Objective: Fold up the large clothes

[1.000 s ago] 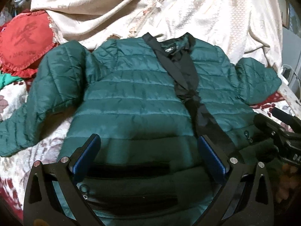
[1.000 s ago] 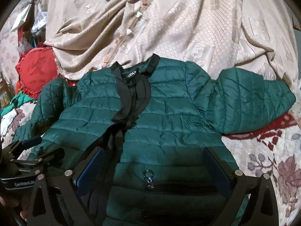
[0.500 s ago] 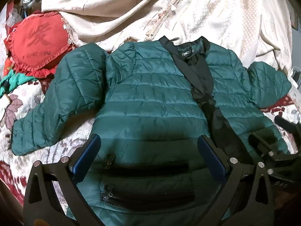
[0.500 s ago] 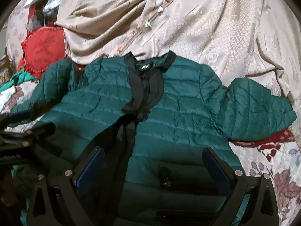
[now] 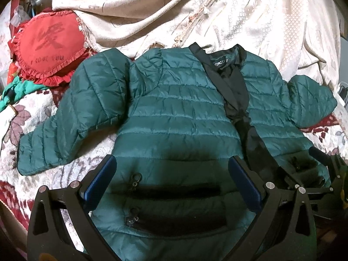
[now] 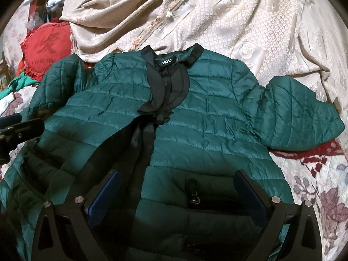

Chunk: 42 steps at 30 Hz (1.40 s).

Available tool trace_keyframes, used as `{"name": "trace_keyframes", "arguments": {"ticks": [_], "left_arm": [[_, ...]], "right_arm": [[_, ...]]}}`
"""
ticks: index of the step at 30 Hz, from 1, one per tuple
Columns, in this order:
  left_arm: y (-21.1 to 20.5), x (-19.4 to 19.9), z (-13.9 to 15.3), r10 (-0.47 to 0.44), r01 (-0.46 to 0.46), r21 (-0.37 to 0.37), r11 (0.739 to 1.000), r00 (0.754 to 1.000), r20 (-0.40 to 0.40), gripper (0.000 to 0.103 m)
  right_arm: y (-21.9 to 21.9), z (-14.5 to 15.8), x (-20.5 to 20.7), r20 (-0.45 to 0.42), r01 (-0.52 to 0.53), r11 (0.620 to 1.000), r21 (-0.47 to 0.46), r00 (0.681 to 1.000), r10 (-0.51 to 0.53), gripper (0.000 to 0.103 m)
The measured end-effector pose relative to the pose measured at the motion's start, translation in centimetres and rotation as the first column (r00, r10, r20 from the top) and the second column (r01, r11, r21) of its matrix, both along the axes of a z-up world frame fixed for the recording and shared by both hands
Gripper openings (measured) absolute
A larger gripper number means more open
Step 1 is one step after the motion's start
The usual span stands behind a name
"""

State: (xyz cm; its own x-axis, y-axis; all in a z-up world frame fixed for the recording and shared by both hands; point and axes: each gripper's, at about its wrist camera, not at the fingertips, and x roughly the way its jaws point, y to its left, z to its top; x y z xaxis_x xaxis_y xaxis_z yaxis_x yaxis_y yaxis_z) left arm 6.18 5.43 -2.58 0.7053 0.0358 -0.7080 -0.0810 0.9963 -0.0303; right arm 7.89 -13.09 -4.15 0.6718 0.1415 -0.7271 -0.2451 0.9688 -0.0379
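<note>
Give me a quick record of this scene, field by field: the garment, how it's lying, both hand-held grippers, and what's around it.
garment: green quilted jacket with black trim
lay: spread flat, front up, front partly open, sleeves out to the sides
left hand-held gripper: open, above the lower front by the zip pockets
right hand-held gripper: open, above the lower front on the other side
surface: floral bedspread
nearby: beige blanket behind the collar; red cushion

Red frilled cushion point(image 5: 51, 50), beige embroidered cloth point(image 5: 239, 13), floral bedspread point(image 6: 315, 187), perhaps quilted
</note>
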Motion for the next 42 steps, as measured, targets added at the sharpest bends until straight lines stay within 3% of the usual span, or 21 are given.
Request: {"name": "trace_keyframes", "arguments": {"ticks": [12,21,29,33,38,42], "left_arm": [[0.6,-0.8,0.4,0.016,-0.016,0.01,1.0,0.999,-0.032,0.103],[4.9,-2.4,-0.3,0.117,-0.115,0.044,0.992,0.992,-0.049,0.103],[8.9,-3.2,-0.7,0.197,-0.196,0.031,0.98,0.979,-0.042,0.103],[12.6,-3.1,-1.6,0.285,-0.291,-0.061,0.955,0.954,-0.091,0.103],[17.8,-3.3,-3.5,0.442,-0.463,-0.141,0.875,0.883,-0.156,0.103],[21.3,-3.6,-4.2,0.519,-0.541,-0.209,0.815,0.841,-0.156,0.102]], "right_arm": [[-0.7,0.3,-0.2,0.021,0.009,0.999,0.039,1.0,-0.01,0.102],[-1.1,0.7,-0.5,0.031,0.013,0.998,0.056,0.999,-0.015,0.102],[-1.8,0.2,-0.2,0.007,0.05,0.998,0.043,0.999,-0.05,0.102],[-1.4,-0.1,-0.1,0.002,0.044,0.999,0.027,0.999,-0.044,0.102],[-0.9,-0.6,-0.1,-0.002,0.029,1.0,-0.002,1.0,-0.029,0.102],[-0.8,-0.9,0.0,-0.016,0.028,1.0,-0.009,0.999,-0.028,0.102]]}}
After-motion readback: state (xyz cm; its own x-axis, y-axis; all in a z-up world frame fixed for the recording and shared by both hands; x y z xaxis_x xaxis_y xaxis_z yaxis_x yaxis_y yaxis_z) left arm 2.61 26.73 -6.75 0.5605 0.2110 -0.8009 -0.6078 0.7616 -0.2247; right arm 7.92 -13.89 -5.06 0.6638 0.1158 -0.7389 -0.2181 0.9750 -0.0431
